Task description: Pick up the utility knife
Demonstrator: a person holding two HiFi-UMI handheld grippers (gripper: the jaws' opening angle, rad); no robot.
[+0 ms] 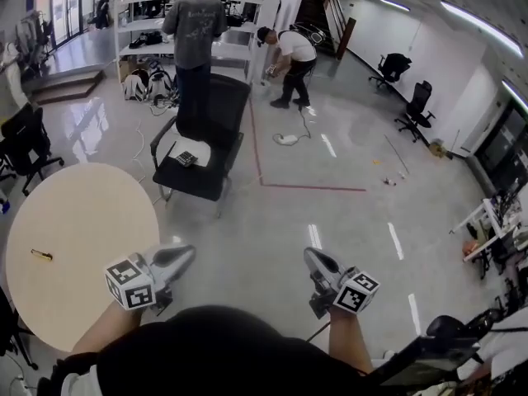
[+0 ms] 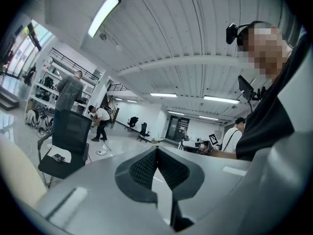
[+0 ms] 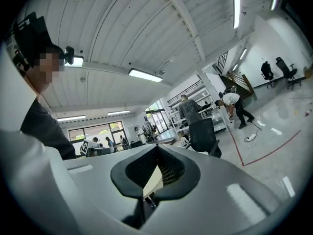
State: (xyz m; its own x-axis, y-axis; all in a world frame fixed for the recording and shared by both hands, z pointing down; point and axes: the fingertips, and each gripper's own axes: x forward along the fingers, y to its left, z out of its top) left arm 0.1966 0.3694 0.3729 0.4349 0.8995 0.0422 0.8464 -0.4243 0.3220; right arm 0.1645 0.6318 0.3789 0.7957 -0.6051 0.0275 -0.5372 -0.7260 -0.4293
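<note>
The utility knife (image 1: 41, 255) is a small yellow object lying on the left part of a round beige table (image 1: 91, 213) in the head view. My left gripper (image 1: 185, 255) hovers just past the table's right edge, well to the right of the knife, with its jaws shut and empty. My right gripper (image 1: 313, 257) is held over the grey floor further right, also shut with nothing in it. In the left gripper view the jaws (image 2: 156, 150) meet at their tips. In the right gripper view the jaws (image 3: 157, 149) also meet. Neither gripper view shows the knife.
A black office chair (image 1: 202, 151) with a small keypad-like item on its seat stands beyond the table. One person (image 1: 194, 31) stands behind it, and another (image 1: 289, 60) bends over by the shelves. A red tape line (image 1: 313, 187) runs across the floor. More chairs (image 1: 417, 110) stand at the far right.
</note>
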